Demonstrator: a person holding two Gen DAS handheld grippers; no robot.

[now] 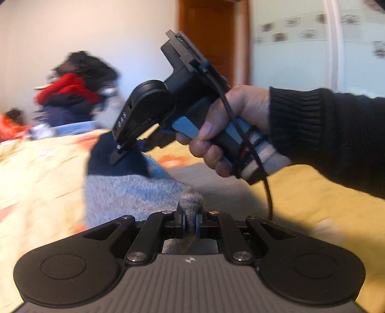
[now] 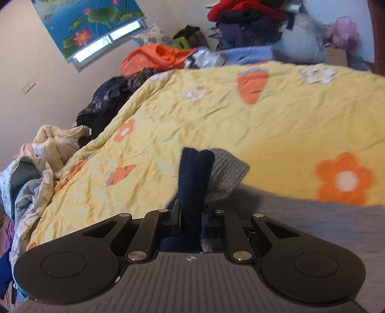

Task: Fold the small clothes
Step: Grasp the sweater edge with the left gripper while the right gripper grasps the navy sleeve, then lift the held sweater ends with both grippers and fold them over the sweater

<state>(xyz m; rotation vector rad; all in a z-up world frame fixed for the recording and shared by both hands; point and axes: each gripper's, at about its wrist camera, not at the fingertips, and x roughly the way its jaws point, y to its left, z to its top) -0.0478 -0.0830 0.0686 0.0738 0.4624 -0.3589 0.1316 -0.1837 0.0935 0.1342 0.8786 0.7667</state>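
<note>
A small knit garment, grey [image 1: 125,192] with a navy end [image 1: 115,154], hangs stretched above the yellow bedspread [image 1: 36,168]. My left gripper [image 1: 191,221] is shut on a bunched grey tip of it. A hand [image 1: 216,134] in a black sleeve holds my right gripper [image 1: 119,156] above and to the left, and it pinches the navy end. In the right wrist view my right gripper [image 2: 191,221] is shut on the navy fold [image 2: 195,180], with the grey part [image 2: 226,173] hanging behind it.
The yellow bedspread [image 2: 240,125] has orange flowers and carrots, and a flat grey cloth [image 2: 312,224] lies on its near side. Piles of clothes [image 2: 245,21] and an orange bag [image 2: 154,57] line the far edge. More crumpled laundry [image 2: 48,149] lies at the left edge.
</note>
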